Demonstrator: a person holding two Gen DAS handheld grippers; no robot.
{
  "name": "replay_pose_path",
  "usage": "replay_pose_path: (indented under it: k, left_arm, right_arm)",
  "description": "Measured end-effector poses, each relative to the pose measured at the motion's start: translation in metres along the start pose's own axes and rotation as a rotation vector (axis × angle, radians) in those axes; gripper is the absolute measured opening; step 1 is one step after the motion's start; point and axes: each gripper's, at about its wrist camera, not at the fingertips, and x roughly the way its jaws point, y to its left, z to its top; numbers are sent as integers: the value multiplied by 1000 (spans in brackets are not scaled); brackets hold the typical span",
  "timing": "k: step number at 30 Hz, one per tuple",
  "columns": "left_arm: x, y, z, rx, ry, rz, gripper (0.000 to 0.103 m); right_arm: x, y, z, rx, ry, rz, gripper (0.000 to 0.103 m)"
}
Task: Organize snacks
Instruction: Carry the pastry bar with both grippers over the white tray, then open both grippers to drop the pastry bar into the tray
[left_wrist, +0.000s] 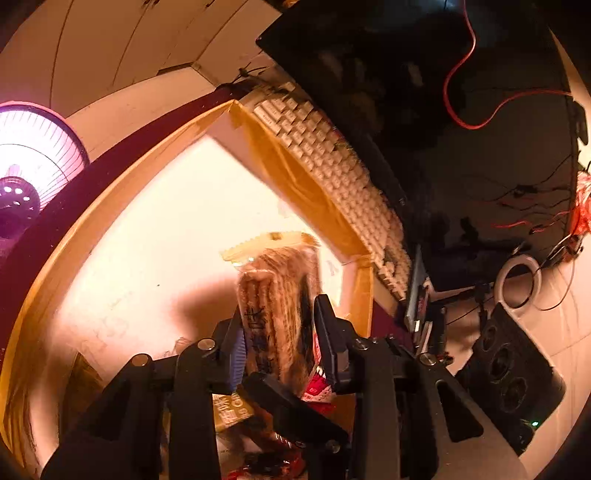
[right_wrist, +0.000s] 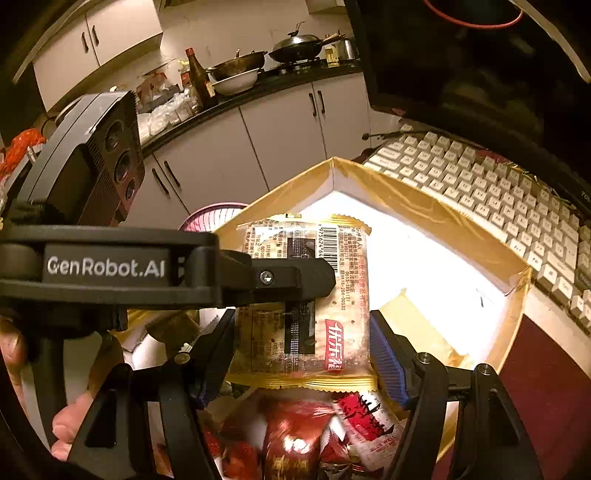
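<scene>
Nearest in the left wrist view, the left gripper (left_wrist: 279, 308) has its jaws partly open, about as wide as the thin side of a cracker packet (right_wrist: 347, 280). The packet stands edge-on between the two fingers, and both seem to press on its flat faces, so this gripper has hold of it. In the right wrist view one black finger of the same gripper lies across the printed back of the packet, and a part of the person's left hand (right_wrist: 66, 424) shows at the lower left edge.

The right gripper (right_wrist: 302, 315) has its jaws wide. Its two fingers stand at the two narrow sides of the packet, very close to them. I cannot tell whether the blue pads (right_wrist: 386, 354) really press on the wrapper or only stand beside it.

The packet is upright in the air, over the near end of an open cardboard box (right_wrist: 424, 199) with brown tape on its rim. Under it, in the box, lie several red snack packets (right_wrist: 295, 435). The far part of the box floor is white and bare.

Just beside the box's far wall lies a white keyboard (right_wrist: 498, 206), and behind it stands a dark monitor (left_wrist: 388, 74). Off the other side of the box is a pink fan (left_wrist: 37, 158). Farthest is a kitchen counter (right_wrist: 258, 88) with woks and a bottle.
</scene>
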Motion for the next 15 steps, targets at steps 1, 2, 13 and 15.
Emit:
replay_pose_path:
  k: [1, 2, 13, 15]
  left_arm:
    - [1, 1, -1, -1, 5, 1, 42]
    - [3, 2, -2, -5, 8, -2, 49]
    - [-42, -14, -41, 89, -175, 85, 70]
    - [-53, -19, -52, 132, -224, 128, 73]
  right_arm:
    - [1, 0, -1, 1, -3, -3, 72]
    - [1, -1, -2, 6, -2, -1, 72]
    - [-31, -16, -26, 188, -61, 46, 79]
    - [-37, -21, -31, 239, -66, 56, 79]
